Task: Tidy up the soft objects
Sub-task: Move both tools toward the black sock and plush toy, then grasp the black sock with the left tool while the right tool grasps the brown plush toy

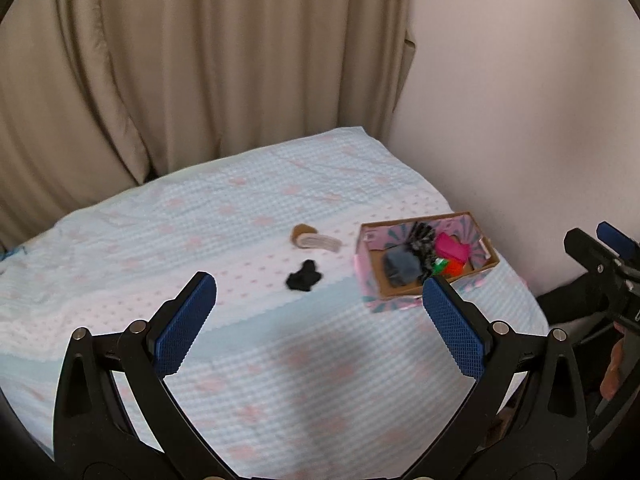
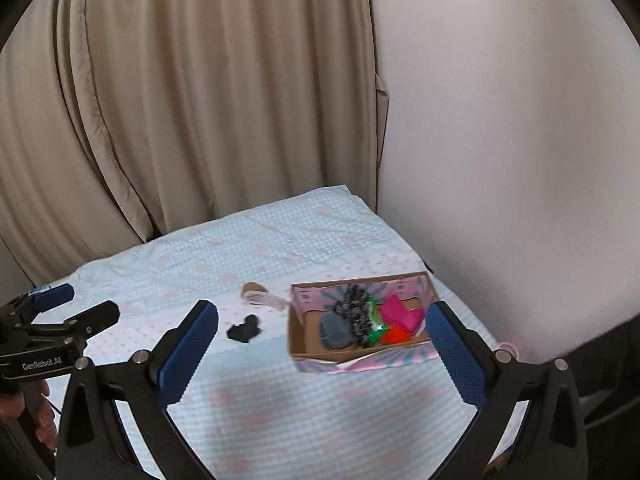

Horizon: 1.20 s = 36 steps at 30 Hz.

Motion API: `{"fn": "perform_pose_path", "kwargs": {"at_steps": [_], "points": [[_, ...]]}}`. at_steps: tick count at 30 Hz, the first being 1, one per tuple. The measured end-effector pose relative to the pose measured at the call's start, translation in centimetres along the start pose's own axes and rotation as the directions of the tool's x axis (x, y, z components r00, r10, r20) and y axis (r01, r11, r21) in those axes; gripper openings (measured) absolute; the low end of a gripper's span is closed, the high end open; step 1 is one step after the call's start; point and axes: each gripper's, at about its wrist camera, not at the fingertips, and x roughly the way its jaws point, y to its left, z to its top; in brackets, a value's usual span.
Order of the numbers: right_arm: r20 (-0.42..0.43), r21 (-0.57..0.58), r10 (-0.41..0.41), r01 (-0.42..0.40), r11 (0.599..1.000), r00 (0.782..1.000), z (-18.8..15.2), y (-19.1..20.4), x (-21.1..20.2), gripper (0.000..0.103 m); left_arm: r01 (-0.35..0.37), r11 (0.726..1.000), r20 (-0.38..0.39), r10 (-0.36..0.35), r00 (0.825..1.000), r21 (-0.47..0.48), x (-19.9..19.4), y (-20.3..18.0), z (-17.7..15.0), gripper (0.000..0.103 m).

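we hold our left gripper [image 1: 319, 300] and right gripper [image 2: 322, 330] spread wide and empty above the bed [image 1: 248, 360], black sock [image 1: 304, 276] lying loose left of the filled box [image 1: 424, 260], box near the bed's right edge by the wall [image 1: 520, 120]

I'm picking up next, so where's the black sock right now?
The black sock lies loose on the bedspread, left of the cardboard box and just in front of the tan-and-white sock.

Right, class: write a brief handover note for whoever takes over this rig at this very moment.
Left claw: open, empty, above the bed.
Right claw: open, empty, near the box.
Done: several soft items sit in the box, including a grey one and a pink one.
Left: the black item and the tan-and-white item lie on the bed beside the box.
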Motion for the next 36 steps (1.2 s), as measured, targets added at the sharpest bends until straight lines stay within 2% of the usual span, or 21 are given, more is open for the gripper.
{"fn": "perform_pose_path", "kwargs": {"at_steps": [4,8,12,17,23,29,31,36], "points": [[-0.004,0.009,0.015,-0.015,1.0,1.0,-0.8,2.9,0.3,0.103,0.012,1.0,-0.003,-0.012,1.0,0.016,0.0,3.7,-0.8,0.103],[-0.015,-0.016,0.035,-0.035,0.999,0.999,-0.8,6.0,2.6,0.103,0.022,0.999,-0.012,-0.021,1.0,0.036,1.6,5.7,-1.4,0.103],[-0.03,-0.046,0.067,-0.069,0.997,0.997,-0.3,8.3,5.9,0.103,0.041,0.998,-0.037,-0.039,0.999,0.037,4.8,7.1,-2.1,0.103],[-0.085,-0.083,0.138,-0.145,0.986,0.987,0.9,9.7,11.4,0.103,0.065,0.998,-0.087,-0.063,0.994,0.025,10.7,8.3,-3.1,0.103],[-0.211,-0.038,0.223,-0.236,0.971,0.952,2.4,10.3,21.0,0.103,0.11,0.994,-0.132,-0.106,0.986,0.027,19.0,8.8,-4.4,0.103],[-0.332,-0.041,0.226,-0.254,0.966,0.916,3.0,11.5,30.3,0.103,0.153,0.988,-0.156,-0.146,0.977,0.031,28.0,8.5,-5.3,0.103],[-0.379,-0.041,0.227,-0.261,0.964,0.897,2.8,12.0,33.7,0.103,0.165,0.985,-0.166,-0.155,0.974,0.046,31.0,8.0,-5.8,0.103],[-0.529,-0.036,0.225,-0.286,0.957,0.818,1.1,13.1,42.8,0.103,0.203,0.978,-0.208,-0.188,0.96,0.053,37.6,6.8,-7.8,0.1]]}}
